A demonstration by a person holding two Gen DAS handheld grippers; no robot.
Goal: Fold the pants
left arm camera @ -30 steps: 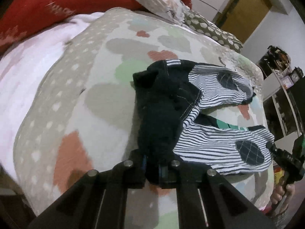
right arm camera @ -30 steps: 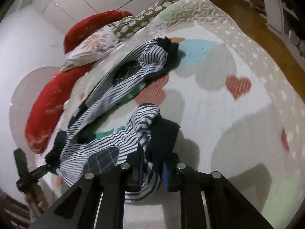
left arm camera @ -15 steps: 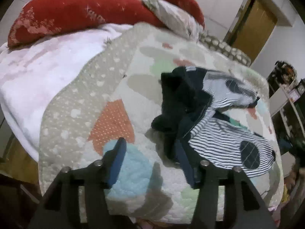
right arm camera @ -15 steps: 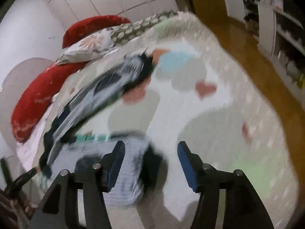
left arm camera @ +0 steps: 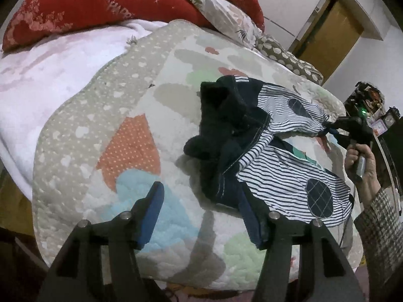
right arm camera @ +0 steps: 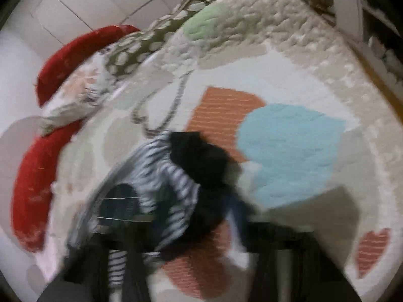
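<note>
A: Pants (left arm camera: pixel 262 146)?
B: Rumpled on my quilt (left arm camera: pixel 100 136). My left gripper (left arm camera: pixel 201 214) gapes empty at the waistband.
A: Right gripper (left arm camera: pixel 335 127)?
B: Its jaws just closed, pinching 1 striped leg's cuff.

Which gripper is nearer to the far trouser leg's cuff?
Right. The right gripper has just closed on the far cuff of the pants. The left gripper hangs open by the dark waist end.
</note>
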